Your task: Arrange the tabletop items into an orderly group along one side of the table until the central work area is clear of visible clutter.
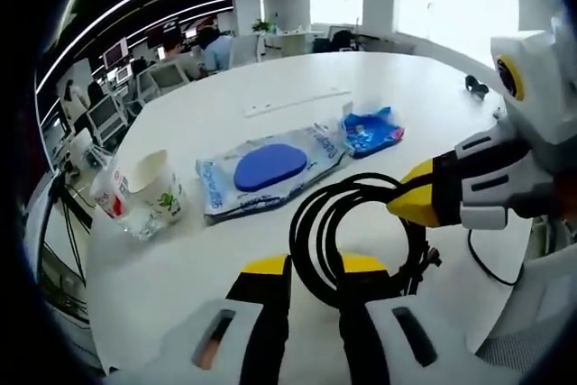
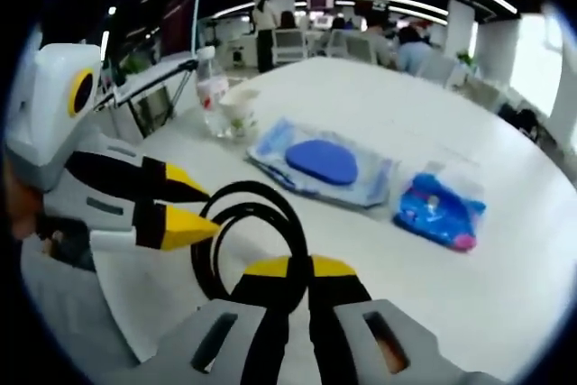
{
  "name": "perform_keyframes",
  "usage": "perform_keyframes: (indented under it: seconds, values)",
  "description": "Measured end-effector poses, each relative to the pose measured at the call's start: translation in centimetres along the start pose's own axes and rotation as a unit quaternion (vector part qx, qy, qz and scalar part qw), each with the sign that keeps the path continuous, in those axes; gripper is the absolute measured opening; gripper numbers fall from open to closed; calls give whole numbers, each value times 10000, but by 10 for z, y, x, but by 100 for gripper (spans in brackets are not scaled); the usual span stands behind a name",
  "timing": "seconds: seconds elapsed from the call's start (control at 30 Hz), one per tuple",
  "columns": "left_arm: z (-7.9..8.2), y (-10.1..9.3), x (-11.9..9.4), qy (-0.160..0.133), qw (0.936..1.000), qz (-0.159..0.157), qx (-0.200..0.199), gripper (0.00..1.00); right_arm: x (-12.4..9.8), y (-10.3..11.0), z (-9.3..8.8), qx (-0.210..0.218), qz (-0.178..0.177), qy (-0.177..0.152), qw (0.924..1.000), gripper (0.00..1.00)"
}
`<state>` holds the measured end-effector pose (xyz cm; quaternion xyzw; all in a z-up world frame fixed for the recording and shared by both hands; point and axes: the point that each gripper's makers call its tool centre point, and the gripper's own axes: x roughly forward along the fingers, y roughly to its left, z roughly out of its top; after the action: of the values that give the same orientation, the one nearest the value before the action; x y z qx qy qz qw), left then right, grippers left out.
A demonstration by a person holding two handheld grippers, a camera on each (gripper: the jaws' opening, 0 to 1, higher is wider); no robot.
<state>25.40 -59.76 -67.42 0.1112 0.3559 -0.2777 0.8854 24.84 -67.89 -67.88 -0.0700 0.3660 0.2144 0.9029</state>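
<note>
A coiled black cable [image 1: 311, 223] lies on the white table [image 1: 216, 268] close in front of me. My left gripper [image 1: 315, 268] is open, its yellow-tipped jaws standing either side of the coil's near edge. My right gripper [image 1: 416, 197] comes in from the right, shut on the coil's far side. In the right gripper view the right gripper [image 2: 302, 268] pinches the cable [image 2: 257, 196], and the left gripper [image 2: 187, 203] reaches in from the left with its jaws apart. Beyond lie a blue oval pad in a clear packet [image 1: 270, 169] [image 2: 323, 161] and a small blue packet [image 1: 371, 131] [image 2: 440, 209].
A paper cup with green print [image 1: 158, 188] [image 2: 236, 107] and a plastic bottle with a red label [image 1: 110, 194] [image 2: 212, 92] stand together near the table edge. A white strip [image 1: 297, 102] lies farther back. A small black item [image 1: 476, 87] sits far right. Desks, chairs and people fill the office behind.
</note>
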Motion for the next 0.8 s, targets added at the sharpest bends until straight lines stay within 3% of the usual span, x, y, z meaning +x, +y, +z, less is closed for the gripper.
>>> perform_keyframes:
  seconds: [0.3,0.8]
  values:
    - [12,-1,22,119,9996,-173,213,18,7,-18,0,240,-153,54,9996,2]
    - [10,-3,60,538,9964,-464,459,18,28,-38,-13,564,-310,310,9974,2]
